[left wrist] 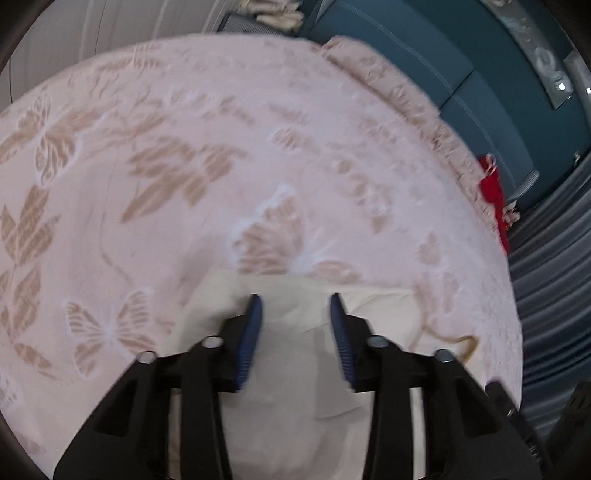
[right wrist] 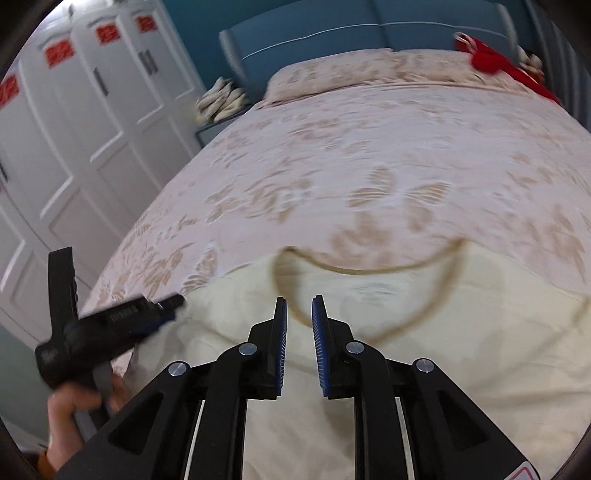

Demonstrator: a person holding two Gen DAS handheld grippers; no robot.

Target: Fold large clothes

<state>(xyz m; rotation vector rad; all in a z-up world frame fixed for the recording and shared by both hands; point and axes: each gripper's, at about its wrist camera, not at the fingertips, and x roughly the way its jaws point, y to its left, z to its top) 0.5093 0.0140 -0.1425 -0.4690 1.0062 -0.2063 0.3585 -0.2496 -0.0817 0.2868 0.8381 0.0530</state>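
While a cream shirt [right wrist: 424, 332] lies spread across the lower half of the right wrist view, both grippers hang over it with nothing between their pads. The right gripper [right wrist: 299, 299], at lower centre of its frame, has its jaws parted by a narrow gap, tips just short of the brown-trimmed collar [right wrist: 369, 269]; that placement suggests the neckline is serving as the centre mark for a fold. The left gripper [left wrist: 295, 295] shows a wider gap, poised above the shirt's upper left corner [left wrist: 303, 288], probably a shoulder or sleeve edge, the likely place to pinch. In the right view it enters from the lower left, held by a hand [right wrist: 74, 406], with its tip at the shirt's left edge. Both views are blurred, so contact with the cloth cannot be judged.

The shirt rests on a pink bedspread [left wrist: 184, 166] patterned with butterflies and leaves, which fills most of both frames. A pillow [right wrist: 351, 74] lies at upper centre of the right view before a blue headboard [right wrist: 332, 33]. A red cloth [right wrist: 491, 61] sits at upper right, well apart from the shirt. White wardrobes [right wrist: 92, 110] fill the upper left. Nothing lies on the shirt or between the grippers and its edges; the soft bedding beneath may bunch up with any pinch.
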